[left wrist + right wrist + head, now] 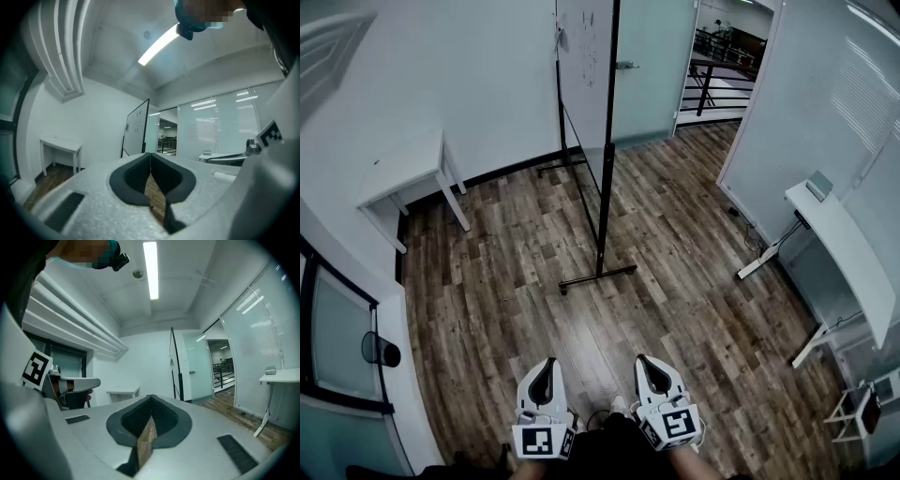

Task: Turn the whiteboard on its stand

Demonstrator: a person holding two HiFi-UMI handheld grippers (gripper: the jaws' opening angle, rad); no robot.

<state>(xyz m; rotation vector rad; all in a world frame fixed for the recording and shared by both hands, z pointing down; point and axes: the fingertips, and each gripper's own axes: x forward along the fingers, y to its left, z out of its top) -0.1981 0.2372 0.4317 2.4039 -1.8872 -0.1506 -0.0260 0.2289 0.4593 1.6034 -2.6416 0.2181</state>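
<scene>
The whiteboard [583, 66] stands edge-on to me on a black stand [602, 187] in the middle of the wooden floor, a few steps ahead. It shows again as a white panel, the whiteboard [136, 126], in the left gripper view and as a thin dark upright, the whiteboard [174, 364], in the right gripper view. Both grippers are held low near my body, far from the board. The left gripper [545, 371] and the right gripper [649, 367] each have their tips together, with nothing between them.
A small white table [405, 169] stands against the left wall. A white desk [839, 244] runs along the glass partition on the right. A frosted glass door [652, 66] and a railing [722, 66] lie behind the board. The stand's foot [598, 277] lies across the floor.
</scene>
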